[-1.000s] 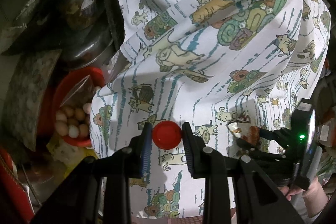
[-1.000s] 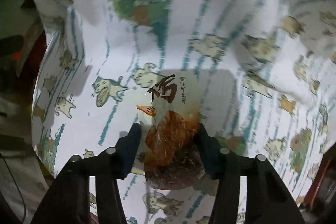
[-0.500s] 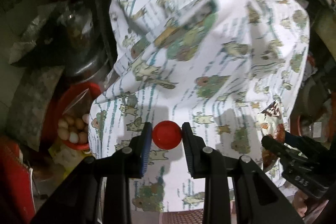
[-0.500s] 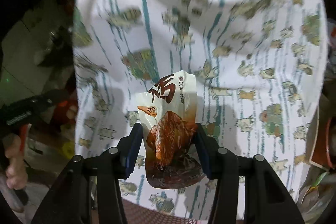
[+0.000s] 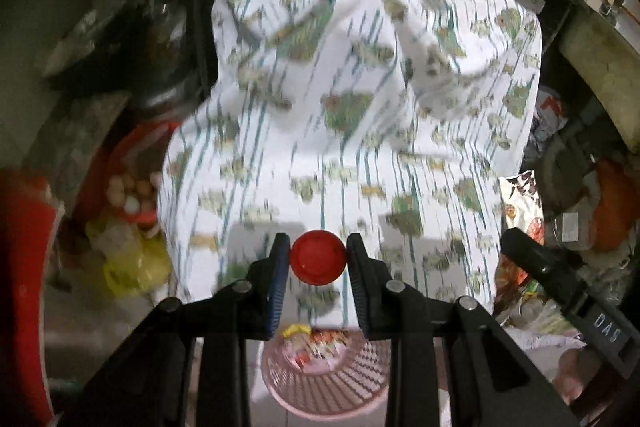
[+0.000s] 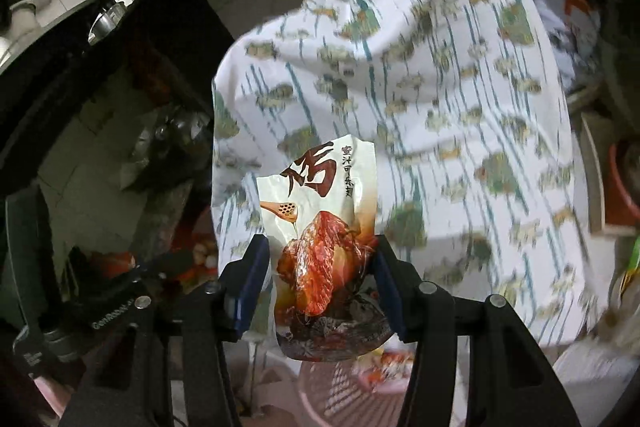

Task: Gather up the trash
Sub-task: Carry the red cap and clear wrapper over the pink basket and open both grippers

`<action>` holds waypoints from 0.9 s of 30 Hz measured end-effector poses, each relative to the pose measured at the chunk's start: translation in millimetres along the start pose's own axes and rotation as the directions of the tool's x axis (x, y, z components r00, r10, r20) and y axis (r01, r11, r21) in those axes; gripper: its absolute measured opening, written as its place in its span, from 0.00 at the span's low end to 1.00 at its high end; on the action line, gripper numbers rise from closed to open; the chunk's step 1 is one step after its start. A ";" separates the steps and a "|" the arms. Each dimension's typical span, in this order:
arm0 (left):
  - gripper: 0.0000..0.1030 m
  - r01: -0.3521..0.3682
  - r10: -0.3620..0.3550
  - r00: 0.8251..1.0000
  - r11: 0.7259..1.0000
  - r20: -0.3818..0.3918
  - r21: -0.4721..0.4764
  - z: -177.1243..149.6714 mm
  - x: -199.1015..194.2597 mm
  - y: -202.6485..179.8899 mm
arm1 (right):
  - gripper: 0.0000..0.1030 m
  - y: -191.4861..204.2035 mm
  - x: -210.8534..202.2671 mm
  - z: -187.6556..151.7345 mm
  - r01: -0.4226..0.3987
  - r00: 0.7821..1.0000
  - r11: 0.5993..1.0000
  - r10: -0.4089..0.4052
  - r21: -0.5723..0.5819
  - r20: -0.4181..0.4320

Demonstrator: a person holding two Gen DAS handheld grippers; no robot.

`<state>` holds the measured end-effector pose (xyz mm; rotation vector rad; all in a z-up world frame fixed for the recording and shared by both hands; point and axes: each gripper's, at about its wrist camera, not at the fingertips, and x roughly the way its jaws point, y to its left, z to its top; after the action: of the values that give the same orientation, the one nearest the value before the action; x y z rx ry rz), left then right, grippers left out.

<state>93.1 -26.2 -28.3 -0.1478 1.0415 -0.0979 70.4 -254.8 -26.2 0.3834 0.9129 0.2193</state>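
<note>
Red bottle cap [image 5: 318, 257], pink basket [image 5: 332, 371], and white cloth [image 5: 360, 107] printed with green-teal stripes.

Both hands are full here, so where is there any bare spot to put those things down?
The broad printed cloth carries nothing. The pink basket below the jaws has bare mesh on its right; wrappers fill its left. Crowded: left of the cloth, around the red basin of eggs and yellow bag.

Left gripper [image 5: 318, 259] fingers [image 5: 280, 267] clamp red cap [image 5: 318, 257].
</note>
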 end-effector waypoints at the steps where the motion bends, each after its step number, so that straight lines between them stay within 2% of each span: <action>1: 0.26 0.005 -0.005 1.000 1.000 -0.016 -0.005 -8.9 3.1 0.3 | 0.53 -2.5 3.1 -10.0 0.009 1.000 1.000 -0.009 0.001 -0.009; 5: 0.26 -0.004 0.003 0.996 1.000 -0.094 -0.012 -47.8 23.7 2.1 | 0.54 -13.3 19.7 -50.4 0.050 0.997 0.999 -0.049 0.019 -0.063; 8: 0.26 -0.002 -0.001 0.985 1.000 -0.171 -0.021 -77.8 48.4 7.9 | 0.54 -30.6 36.6 -79.4 0.075 0.990 0.996 -0.068 0.056 -0.127; 14: 0.26 0.031 -0.038 0.940 0.999 -0.338 -0.028 -126.1 106.3 12.2 | 0.54 -53.2 84.6 -132.7 0.091 0.950 0.995 -0.073 0.044 -0.305; 18: 0.26 0.015 -0.017 0.904 1.000 -0.428 -0.007 -150.4 141.3 12.6 | 0.54 -63.7 108.4 -158.9 0.096 0.928 0.995 -0.075 0.038 -0.365; 22: 0.26 0.017 -0.014 0.875 1.000 -0.484 0.002 -167.1 167.9 14.7 | 0.54 -71.6 130.8 -174.9 0.093 0.906 0.995 -0.076 0.021 -0.417; 24: 0.26 0.017 -0.014 0.874 1.000 -0.487 0.002 -172.1 179.2 14.8 | 0.55 -74.8 143.4 -182.0 0.101 0.894 0.995 -0.088 0.006 -0.439; 27: 0.26 -0.009 0.035 0.879 0.998 -0.475 0.058 -176.8 192.2 11.2 | 0.56 -79.8 161.7 -188.5 0.117 0.888 0.993 -0.102 0.006 -0.448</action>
<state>36.8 -57.5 -281.7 -0.0618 1.5337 -0.1462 17.2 -228.6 -280.2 0.3145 1.3926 0.1916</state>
